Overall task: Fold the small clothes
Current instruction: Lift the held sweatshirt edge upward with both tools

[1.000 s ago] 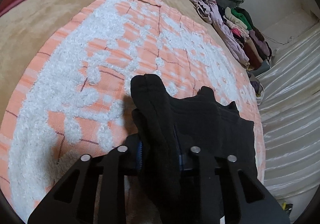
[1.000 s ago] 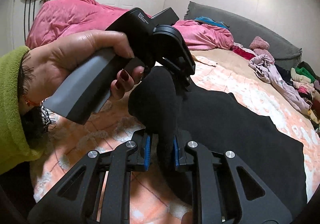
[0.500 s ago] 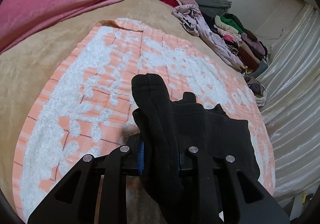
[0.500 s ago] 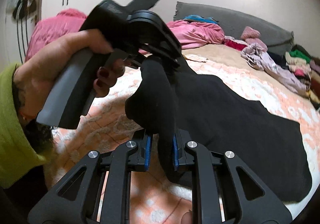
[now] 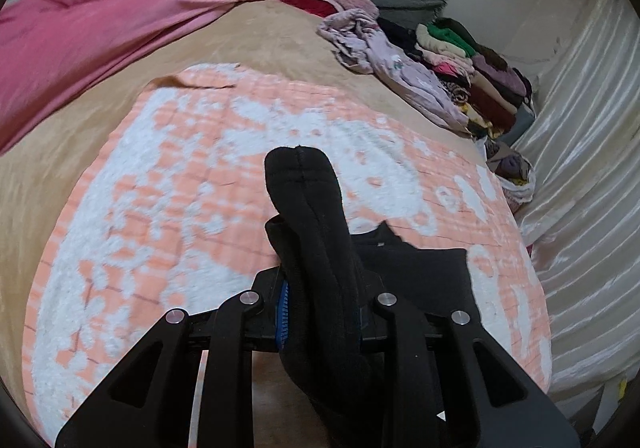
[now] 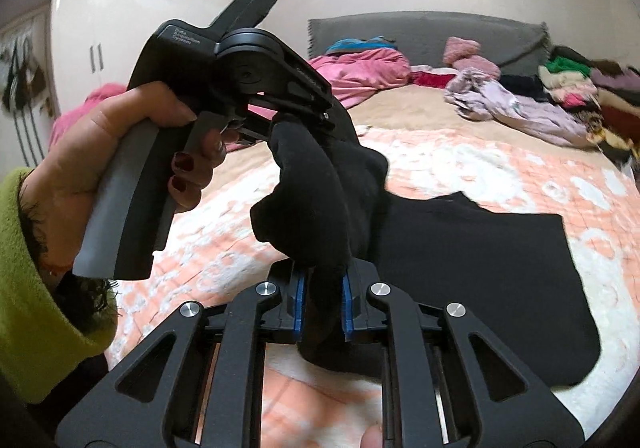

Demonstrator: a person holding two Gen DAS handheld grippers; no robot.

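Observation:
A black garment [image 6: 480, 272] hangs from both grippers over an orange and white blanket [image 5: 200, 175]. My left gripper [image 5: 320, 312] is shut on a bunched edge of the black garment [image 5: 316, 232], which sticks up between its jaws. My right gripper [image 6: 322, 308] is shut on another bunched edge of it. The left gripper [image 6: 304, 119], held in a hand, shows in the right wrist view, close above and left of the right one. The rest of the garment drapes down to the right, its lower part on the blanket.
A pink duvet [image 5: 100, 31] lies at the back left of the bed. A lilac garment [image 5: 392, 63] and a row of piled clothes [image 5: 472, 67] run along the right side. A grey headboard [image 6: 420, 31] and white wardrobes [image 6: 140, 19] stand behind.
Both grippers have risen with the black garment, lifting more of it off the blanket. The views have tilted up, showing more of the far bed and wall.

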